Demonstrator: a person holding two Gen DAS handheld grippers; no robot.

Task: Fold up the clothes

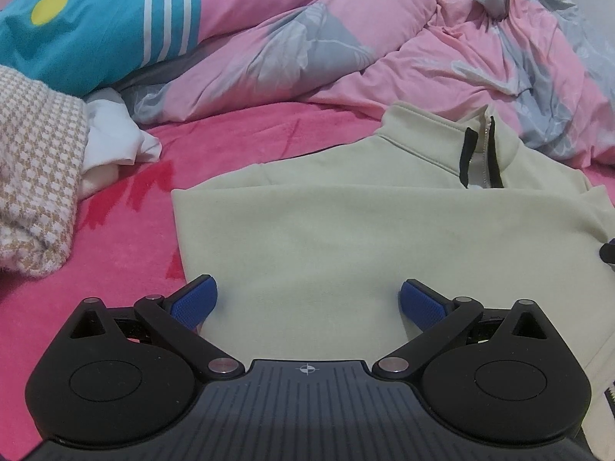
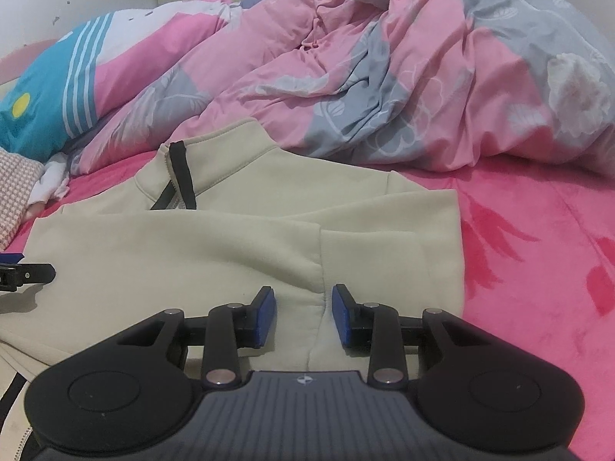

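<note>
Jacket: a cream zip jacket (image 1: 326, 223), sleeves folded in, lies flat on the pink bed sheet (image 2: 538, 238).
Left gripper (image 1: 308, 297): jaws wide apart over the hem, holding nothing.
Right gripper (image 2: 303, 313): jaws partly parted around a sleeve fold; whether they pinch it, cannot tell.
Behind: rumpled pink-grey duvet (image 2: 423, 77).

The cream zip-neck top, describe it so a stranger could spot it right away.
On the bright pink bed sheet, in front of the rumpled pink-and-grey duvet, lies the cream zip-neck top. It alone is plain, flat, with a stand-up collar and black-edged zip.
</note>
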